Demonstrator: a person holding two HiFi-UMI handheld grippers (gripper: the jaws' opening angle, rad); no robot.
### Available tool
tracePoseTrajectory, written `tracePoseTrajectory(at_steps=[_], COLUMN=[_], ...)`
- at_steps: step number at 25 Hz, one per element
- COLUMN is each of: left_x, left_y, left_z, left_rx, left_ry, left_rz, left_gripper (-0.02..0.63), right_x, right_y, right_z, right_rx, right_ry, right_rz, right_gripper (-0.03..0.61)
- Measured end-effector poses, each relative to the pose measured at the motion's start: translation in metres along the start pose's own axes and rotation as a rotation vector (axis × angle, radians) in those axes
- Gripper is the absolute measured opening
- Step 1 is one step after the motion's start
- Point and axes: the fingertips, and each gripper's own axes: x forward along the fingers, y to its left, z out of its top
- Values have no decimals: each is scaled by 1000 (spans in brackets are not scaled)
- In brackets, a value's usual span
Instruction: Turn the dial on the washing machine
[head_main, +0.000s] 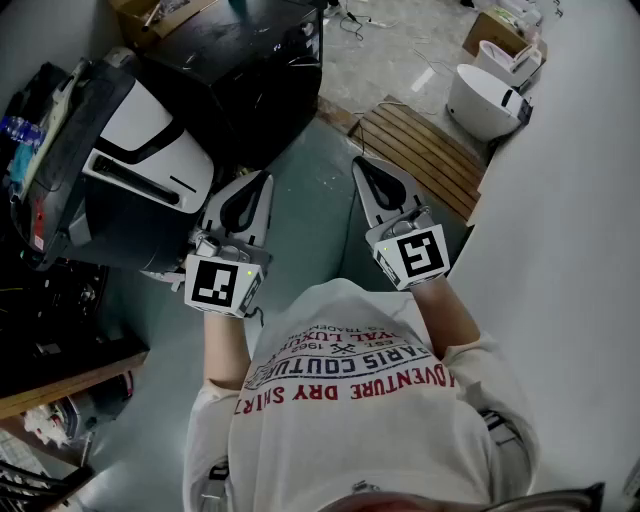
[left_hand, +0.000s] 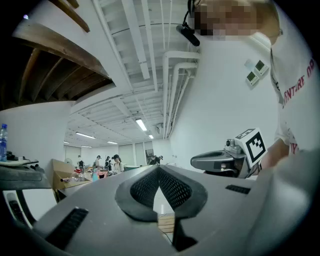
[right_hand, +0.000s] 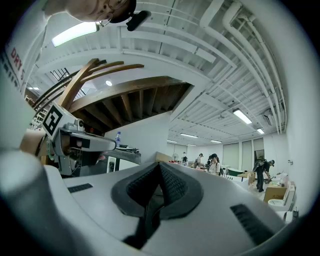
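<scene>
Both grippers up in front of the chest, neither on the washer.
Left gripper (head_main: 258, 190): jaws together at the tips, nothing between them. Right gripper (head_main: 368, 178): jaws together, also empty. The two sit side by side, apart, and both gripper views look out at ceiling and far room. Washer (head_main: 130, 170) stands at the left of the head view, white front with dark casing, just beside the left gripper in frame; no contact. Dial cannot be made out. Slatted wooden board (head_main: 425, 150) lies on the floor beyond the right gripper.
</scene>
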Motion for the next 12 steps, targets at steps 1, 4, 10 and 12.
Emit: tracePoseTrajectory(at_steps=[1,4,10,12], left_x=[-1,-4,-14,-17], left_y=[2,8,20,25], left_z=[0,-1,-2,-3], left_rx=[-2,-9,-16,-19], left_ry=[1,-1,-16,-18], left_rz=[3,5,-4,-7], left_gripper=[15,15,15,15], right_x=[1,4,11,14], right_y=[1,4,18,22], right_z=[1,4,6,6], right_rx=[4,8,0,-3], right_ry=[-3,-9,-4,0], right_rz=[0,-2,-4,-17], right_gripper=[28,28,28,28])
